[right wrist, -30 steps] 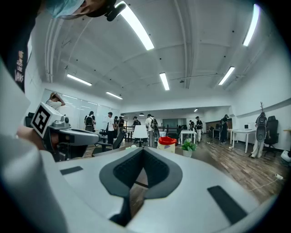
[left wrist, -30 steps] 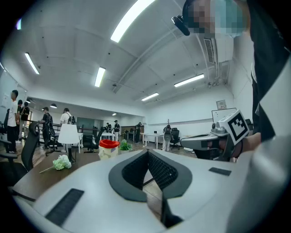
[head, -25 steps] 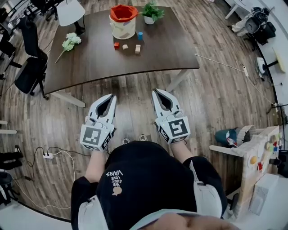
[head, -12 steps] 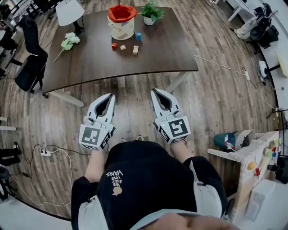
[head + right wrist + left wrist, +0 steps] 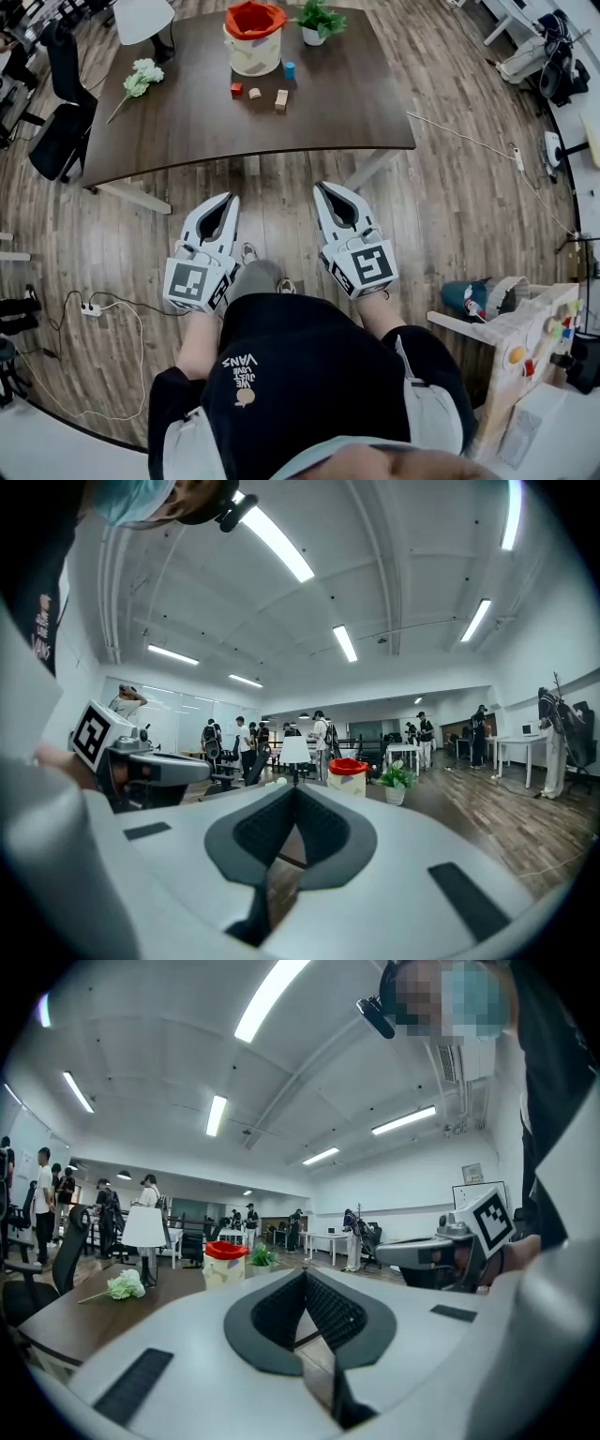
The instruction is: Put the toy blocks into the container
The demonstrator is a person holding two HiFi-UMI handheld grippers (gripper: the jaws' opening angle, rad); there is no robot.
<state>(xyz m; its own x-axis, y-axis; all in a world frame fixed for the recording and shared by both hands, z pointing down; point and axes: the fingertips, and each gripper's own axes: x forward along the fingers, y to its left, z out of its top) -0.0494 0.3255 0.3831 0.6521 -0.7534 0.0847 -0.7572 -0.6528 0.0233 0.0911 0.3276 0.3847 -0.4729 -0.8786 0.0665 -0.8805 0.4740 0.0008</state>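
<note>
The left gripper [image 5: 231,200] and right gripper [image 5: 321,187] are both clenched on nothing over the wooden floor [image 5: 277,217], well short of the dark wooden bench's [image 5: 178,131] near edge. A red cube [image 5: 236,90], a small tan block [image 5: 254,93], a taller tan block [image 5: 281,99] and a blue cylinder [image 5: 290,70] lie toward the far edge, just beside the cream container with an orange-red liner [image 5: 255,58]. Arriving with jaws closed would likely shove one block into its neighbour. The cylinder could roll, and the long reach might brush the potted green plant [image 5: 319,19].

Dark table [image 5: 187,122], potted plant [image 5: 319,19], white flowers [image 5: 141,78], black chair [image 5: 56,131], power strip [image 5: 91,308]
</note>
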